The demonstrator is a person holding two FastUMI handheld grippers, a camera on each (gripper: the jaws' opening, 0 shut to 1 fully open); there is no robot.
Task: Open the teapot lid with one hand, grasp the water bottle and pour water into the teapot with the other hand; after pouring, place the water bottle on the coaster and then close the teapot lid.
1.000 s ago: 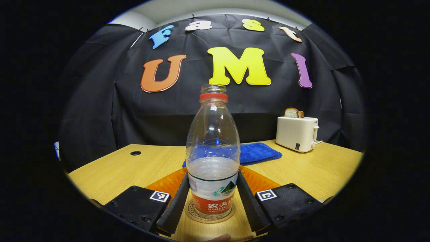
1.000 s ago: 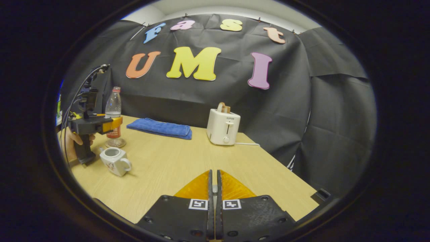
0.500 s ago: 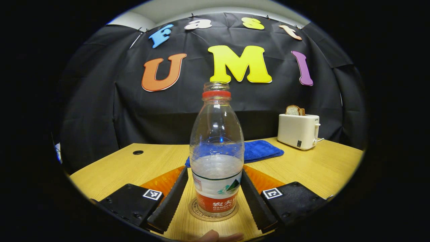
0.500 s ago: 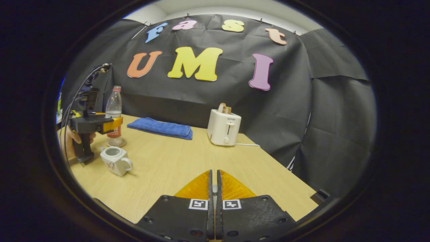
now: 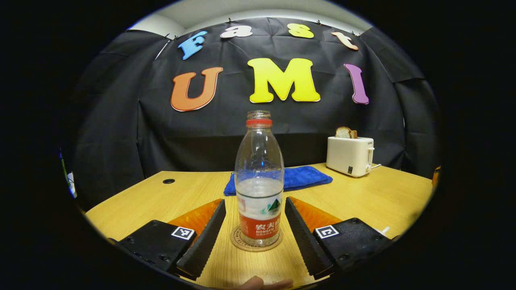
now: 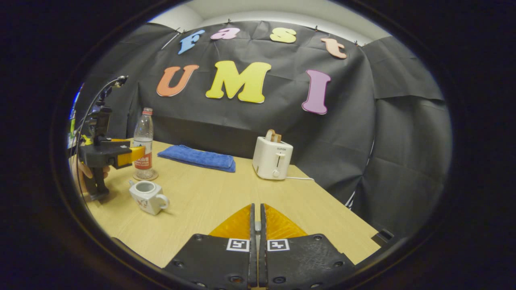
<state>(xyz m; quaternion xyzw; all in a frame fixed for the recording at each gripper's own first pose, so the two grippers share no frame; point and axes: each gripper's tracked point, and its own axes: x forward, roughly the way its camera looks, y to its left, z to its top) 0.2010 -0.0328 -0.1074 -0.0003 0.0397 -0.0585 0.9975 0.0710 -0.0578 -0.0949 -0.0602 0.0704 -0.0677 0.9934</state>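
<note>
Far off to the right gripper's [image 6: 256, 225] left, a clear plastic water bottle with a red label [image 6: 143, 141] stands upright on a round coaster [image 6: 145, 176]. A small white ceramic teapot [image 6: 148, 196], lidless, sits nearer. The gripper's fingers are pressed together over the light wooden table [image 6: 225, 197].

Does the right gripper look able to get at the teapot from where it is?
Probably yes: bare table lies between the right gripper and the teapot, though its jaws are shut and must open first.
</note>
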